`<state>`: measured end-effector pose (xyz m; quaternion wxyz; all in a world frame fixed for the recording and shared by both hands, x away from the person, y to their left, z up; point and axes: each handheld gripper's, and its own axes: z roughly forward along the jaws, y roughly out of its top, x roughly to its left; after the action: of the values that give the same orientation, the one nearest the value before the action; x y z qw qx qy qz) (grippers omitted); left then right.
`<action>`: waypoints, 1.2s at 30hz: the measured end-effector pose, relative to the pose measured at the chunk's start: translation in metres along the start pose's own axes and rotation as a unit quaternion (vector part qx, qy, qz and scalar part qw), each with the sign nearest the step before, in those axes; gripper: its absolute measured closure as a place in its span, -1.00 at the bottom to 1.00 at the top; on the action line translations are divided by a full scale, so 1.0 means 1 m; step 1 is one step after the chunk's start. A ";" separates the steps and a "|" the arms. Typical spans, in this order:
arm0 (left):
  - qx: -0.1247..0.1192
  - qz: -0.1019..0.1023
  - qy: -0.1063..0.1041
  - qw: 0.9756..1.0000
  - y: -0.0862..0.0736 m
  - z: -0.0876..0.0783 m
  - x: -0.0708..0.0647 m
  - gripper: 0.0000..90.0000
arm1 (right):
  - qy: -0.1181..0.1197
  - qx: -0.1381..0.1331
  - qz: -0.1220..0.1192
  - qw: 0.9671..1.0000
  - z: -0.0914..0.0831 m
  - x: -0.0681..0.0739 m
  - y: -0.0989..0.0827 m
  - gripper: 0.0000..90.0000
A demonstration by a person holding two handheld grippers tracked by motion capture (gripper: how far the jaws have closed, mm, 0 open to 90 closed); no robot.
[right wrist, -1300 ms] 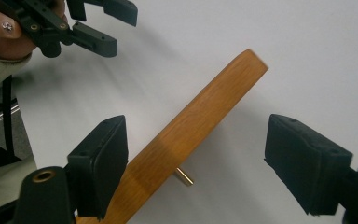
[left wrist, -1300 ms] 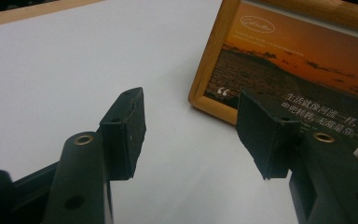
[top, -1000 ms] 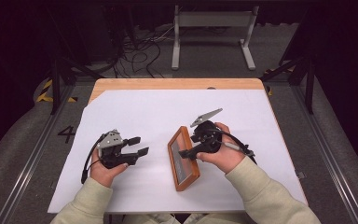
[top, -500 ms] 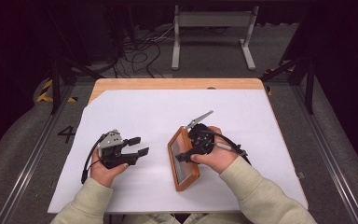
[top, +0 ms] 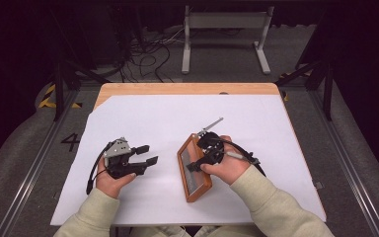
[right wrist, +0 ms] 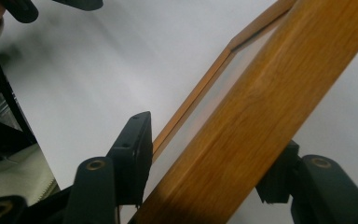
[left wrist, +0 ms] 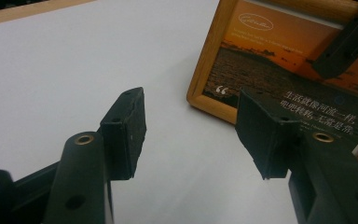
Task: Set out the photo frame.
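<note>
Since a second ago my right gripper (top: 197, 165) has swung down over the picture frame (top: 194, 170), jaws straddling its wooden rail but not clamped yet. Frame lies flat near the table's (top: 187, 89) front edge, right of middle. Stiff, lightish, glass front so fragile; I'd pinch the wood rail. Left gripper (top: 145, 155) sits open, empty.

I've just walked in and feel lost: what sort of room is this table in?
Probably a lab or recording studio, not a home: loose black cables trail over the grey floor, a white metal stand sits behind the white-covered wooden table, and a painted floor number marks the spot.
</note>
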<state>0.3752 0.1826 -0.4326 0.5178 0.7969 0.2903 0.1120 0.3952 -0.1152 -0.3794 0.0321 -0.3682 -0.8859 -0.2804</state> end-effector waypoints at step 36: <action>-0.010 -0.004 0.011 1.000 -0.002 -0.007 0.003 -0.04 | 0.007 0.032 -0.120 0.992 -0.052 0.001 0.030 0.58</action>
<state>0.3741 0.1901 -0.4316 0.5225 0.7893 0.2985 0.1217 0.4067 -0.1242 -0.3211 0.0166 -0.2561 -0.9319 -0.2563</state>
